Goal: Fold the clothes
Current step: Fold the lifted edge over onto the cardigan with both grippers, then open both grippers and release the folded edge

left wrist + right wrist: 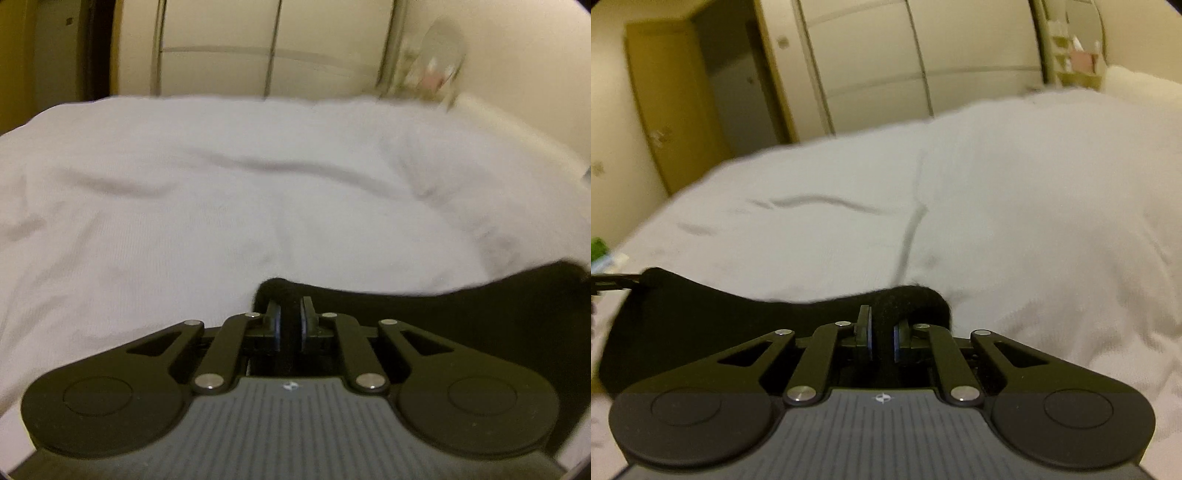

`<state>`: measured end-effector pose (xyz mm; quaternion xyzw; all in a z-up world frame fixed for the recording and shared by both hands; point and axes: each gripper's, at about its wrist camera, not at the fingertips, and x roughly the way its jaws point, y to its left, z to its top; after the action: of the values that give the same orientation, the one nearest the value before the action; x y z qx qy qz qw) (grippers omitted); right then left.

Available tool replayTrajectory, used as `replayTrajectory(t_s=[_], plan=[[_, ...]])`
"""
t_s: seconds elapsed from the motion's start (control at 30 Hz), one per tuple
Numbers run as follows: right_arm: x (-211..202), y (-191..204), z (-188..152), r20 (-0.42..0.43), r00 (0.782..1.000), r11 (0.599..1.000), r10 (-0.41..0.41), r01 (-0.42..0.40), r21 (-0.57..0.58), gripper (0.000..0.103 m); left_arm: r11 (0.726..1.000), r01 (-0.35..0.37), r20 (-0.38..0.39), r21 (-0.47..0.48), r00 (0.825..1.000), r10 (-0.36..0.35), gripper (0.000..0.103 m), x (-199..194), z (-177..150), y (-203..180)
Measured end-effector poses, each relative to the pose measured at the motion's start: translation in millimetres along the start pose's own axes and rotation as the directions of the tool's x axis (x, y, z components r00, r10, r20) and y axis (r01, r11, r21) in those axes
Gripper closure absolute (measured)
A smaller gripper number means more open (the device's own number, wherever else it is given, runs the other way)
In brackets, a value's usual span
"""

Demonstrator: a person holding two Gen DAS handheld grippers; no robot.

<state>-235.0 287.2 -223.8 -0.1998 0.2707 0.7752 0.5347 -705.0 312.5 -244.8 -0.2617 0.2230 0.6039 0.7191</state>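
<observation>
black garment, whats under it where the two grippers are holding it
White bedding shows beyond and beside the black garment, pinched by the left gripper and right gripper. What lies directly beneath the cloth is hidden by it and the grippers.

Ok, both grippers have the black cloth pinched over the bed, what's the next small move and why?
Probably carry both forward together: the left gripper and right gripper each clamp an end of the black garment, which sags between them above the white bedding.
</observation>
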Motion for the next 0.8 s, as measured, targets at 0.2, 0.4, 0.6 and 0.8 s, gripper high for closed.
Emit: replayTrajectory(t_s=[0.2,0.4,0.6,0.8], plan=[[51,-8,-24,-0.163,0.974,0.984,-0.159,0.169,0.050,0.044,0.992,-0.112,-0.053,0.059,0.992,0.115,0.083,21,-20,-3],[-8,18,-12,-0.029,0.975,0.975,-0.220,0.221,0.032,0.036,0.972,-0.224,0.008,0.066,0.975,0.224,0.088,-29,-7,-6],[-39,86,-33,-0.009,0.990,0.985,-0.143,0.141,-0.097,0.036,0.969,-0.123,0.033,0.214,0.992,0.119,0.083,-66,-32,-73],[2,107,-87,-0.079,0.975,0.963,-0.209,0.191,-0.191,0.034,0.949,-0.163,-0.059,0.270,0.981,0.185,0.081,-31,-77,-85]])
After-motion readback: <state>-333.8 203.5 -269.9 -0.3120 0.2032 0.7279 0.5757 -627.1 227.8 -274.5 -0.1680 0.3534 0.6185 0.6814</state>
